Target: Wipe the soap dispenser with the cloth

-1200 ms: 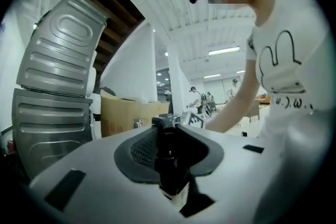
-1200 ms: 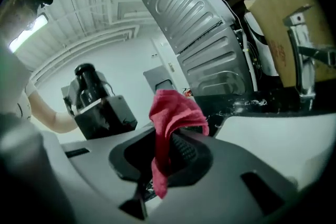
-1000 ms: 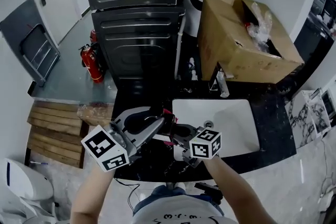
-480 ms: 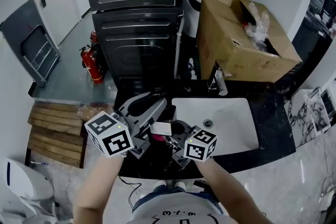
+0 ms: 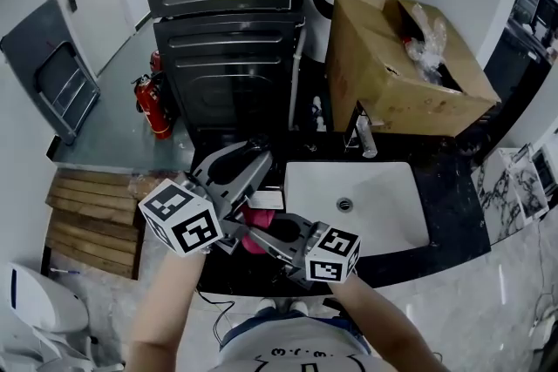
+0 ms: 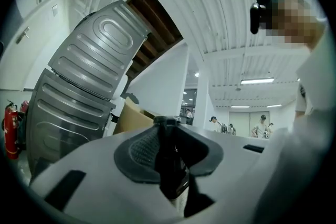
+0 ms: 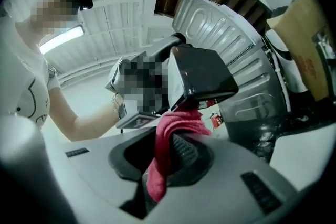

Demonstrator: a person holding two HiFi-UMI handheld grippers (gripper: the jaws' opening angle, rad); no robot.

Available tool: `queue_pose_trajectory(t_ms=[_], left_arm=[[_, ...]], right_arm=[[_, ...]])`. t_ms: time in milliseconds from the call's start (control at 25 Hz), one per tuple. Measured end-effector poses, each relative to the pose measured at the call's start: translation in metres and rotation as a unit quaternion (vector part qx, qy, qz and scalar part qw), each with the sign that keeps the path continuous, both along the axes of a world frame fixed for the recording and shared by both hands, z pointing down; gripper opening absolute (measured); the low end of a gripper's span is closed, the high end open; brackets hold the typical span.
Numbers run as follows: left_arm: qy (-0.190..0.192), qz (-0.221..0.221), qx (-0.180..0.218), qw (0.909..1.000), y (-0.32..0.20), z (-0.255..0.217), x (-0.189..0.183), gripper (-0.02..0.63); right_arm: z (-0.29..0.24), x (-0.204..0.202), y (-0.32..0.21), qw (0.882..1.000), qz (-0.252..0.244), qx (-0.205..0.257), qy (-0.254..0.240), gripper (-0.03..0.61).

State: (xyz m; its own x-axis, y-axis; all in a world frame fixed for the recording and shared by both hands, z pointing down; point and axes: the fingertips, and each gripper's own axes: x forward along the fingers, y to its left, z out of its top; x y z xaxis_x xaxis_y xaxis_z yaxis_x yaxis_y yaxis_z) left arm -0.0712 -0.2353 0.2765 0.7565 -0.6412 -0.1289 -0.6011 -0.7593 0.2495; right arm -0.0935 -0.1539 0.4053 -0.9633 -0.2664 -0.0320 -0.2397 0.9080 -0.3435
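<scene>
Soap dispenser [image 7: 199, 78] sat centre frame in the right gripper view, clenched in my left gripper [image 6: 168, 136]. Red cloth [image 7: 176, 128] was pinched tight in my right gripper [image 7: 170, 149] and probably touched the dispenser's underside; that edge was dark. In the head view, both hung lower centre, left of the white sink [image 5: 392, 213].

**Even indoor light, heavy fisheye on the gripper views**

The head view is evenly lit and sharp, though the black counter [image 5: 449, 205] swallows detail. Both gripper views bend straight lines hard and fall to black at the corners. A ceiling strip light [image 7: 62, 39] blows out white. The cloth [image 7: 160, 165] near the lens is soft.
</scene>
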Motion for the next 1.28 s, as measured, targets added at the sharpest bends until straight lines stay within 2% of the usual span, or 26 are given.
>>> queue_pose_trajectory(t_ms=[80,200,320,400,480,640,880,1000,1120,1200,1280], left_arm=[[0.011,0.005,0.005,0.9999,0.002,-0.005,-0.002,0.103],[0.021,0.008,0.012,0.9997,0.002,-0.008,-0.005,0.103],[0.03,0.01,0.003,0.9995,0.0,-0.005,-0.006,0.103],[0.041,0.012,-0.009,0.999,-0.002,-0.002,-0.006,0.103],[0.054,0.01,-0.02,0.9983,-0.005,0.001,-0.009,0.103],[0.054,-0.007,-0.031,0.998,-0.012,0.007,-0.013,0.103],[0.053,-0.032,-0.039,0.9973,-0.021,0.017,-0.024,0.103],[0.066,-0.034,-0.043,0.9963,-0.019,0.017,-0.028,0.103],[0.052,-0.045,-0.024,0.9973,-0.017,0.018,-0.03,0.103],[0.022,-0.059,-0.008,0.998,-0.014,0.023,-0.029,0.103],[-0.019,-0.069,0.007,0.9974,-0.011,0.033,-0.026,0.103]], right_arm=[[0.01,0.009,-0.008,1.0,0.016,-0.011,0.017,0.055],[0.025,0.032,-0.036,0.995,0.079,-0.051,0.022,0.055],[0.015,0.049,-0.059,0.99,0.119,-0.075,-0.029,0.055],[0.0,0.052,-0.063,0.988,0.116,-0.076,-0.065,0.055],[-0.004,0.052,-0.062,0.988,0.113,-0.074,-0.072,0.055],[0.001,0.045,-0.054,0.991,0.103,-0.068,-0.051,0.055],[-0.003,0.031,-0.016,0.999,0.043,0.0,0.009,0.055],[-0.007,0.034,-0.01,0.999,0.033,0.011,0.016,0.055],[0.0,0.046,-0.013,0.997,0.048,0.005,0.054,0.055],[0.003,0.06,-0.021,0.993,0.082,-0.003,0.088,0.055],[-0.01,0.074,-0.031,0.989,0.115,0.008,0.093,0.055]])
